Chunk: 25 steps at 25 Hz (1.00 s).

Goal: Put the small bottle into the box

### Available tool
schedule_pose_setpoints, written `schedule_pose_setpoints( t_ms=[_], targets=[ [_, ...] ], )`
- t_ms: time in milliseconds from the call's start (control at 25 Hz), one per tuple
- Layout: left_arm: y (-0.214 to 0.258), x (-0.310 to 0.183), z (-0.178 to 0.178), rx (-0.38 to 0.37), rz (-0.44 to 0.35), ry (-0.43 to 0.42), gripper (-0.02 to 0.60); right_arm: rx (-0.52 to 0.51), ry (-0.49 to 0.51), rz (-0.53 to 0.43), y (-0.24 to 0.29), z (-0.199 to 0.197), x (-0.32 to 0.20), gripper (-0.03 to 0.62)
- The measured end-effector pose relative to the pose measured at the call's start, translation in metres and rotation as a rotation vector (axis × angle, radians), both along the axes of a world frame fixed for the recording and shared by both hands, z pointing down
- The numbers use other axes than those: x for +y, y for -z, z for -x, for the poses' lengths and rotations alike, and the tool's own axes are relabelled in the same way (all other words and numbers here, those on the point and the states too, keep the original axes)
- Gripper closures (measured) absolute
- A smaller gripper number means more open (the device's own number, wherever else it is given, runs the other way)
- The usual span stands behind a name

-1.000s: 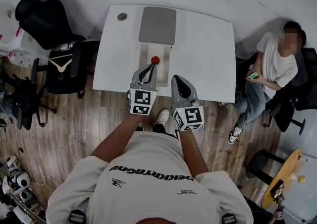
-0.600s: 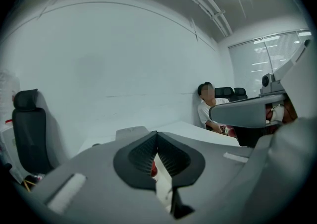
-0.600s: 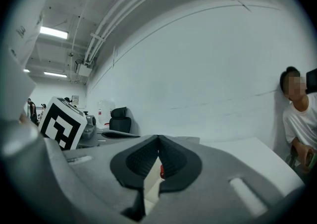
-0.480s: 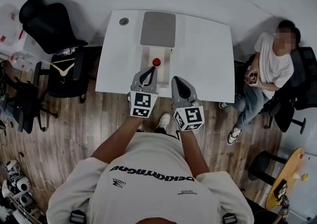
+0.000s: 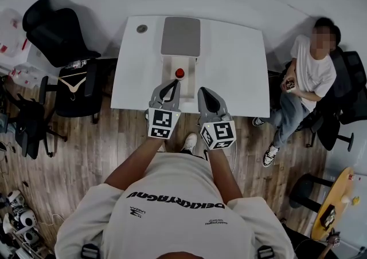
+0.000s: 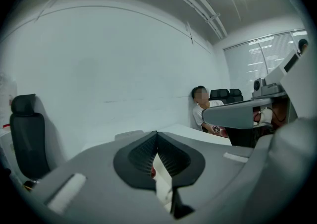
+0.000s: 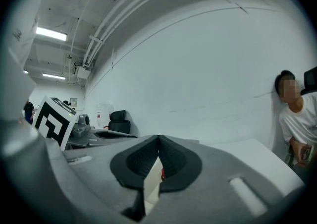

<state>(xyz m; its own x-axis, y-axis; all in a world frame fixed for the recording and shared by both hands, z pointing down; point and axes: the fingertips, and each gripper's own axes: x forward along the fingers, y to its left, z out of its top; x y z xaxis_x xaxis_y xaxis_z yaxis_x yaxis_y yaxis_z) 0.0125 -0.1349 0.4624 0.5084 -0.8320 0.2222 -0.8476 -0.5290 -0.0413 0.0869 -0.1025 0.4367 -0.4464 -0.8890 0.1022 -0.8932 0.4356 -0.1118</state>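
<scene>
The small bottle, seen from above as a red cap [image 5: 180,73], stands inside the pale open box [image 5: 187,63] on the white table [image 5: 235,63]. The box's grey lid [image 5: 180,36] lies flat behind it. My left gripper [image 5: 173,83] hangs just short of the cap on the near side, shut with nothing in it. My right gripper [image 5: 207,93] is beside it over the table's near edge, also shut and empty. In the left gripper view the jaws [image 6: 157,134] meet, and a bit of red cap [image 6: 153,172] shows below them. The right gripper view shows its jaws [image 7: 158,139] together too.
A person [image 5: 312,71] sits on a chair at the table's right end. Black office chairs [image 5: 54,23] and a hanger [image 5: 70,74] stand to the left. A round grommet [image 5: 141,28] is at the table's far left corner.
My left gripper has drawn back a little from the red cap and risen slightly. The bottle stays in the box. The right gripper has kept still.
</scene>
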Motion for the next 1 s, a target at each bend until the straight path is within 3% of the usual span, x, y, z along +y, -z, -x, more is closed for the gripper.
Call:
schedule_pose_setpoints(
  t_ms=[1000],
  targets=[
    [0.026, 0.013, 0.007, 0.05, -0.044, -0.016, 0.589, 0.022, -0.003, -0.009, 0.005, 0.001, -0.008, 0.594]
  ],
)
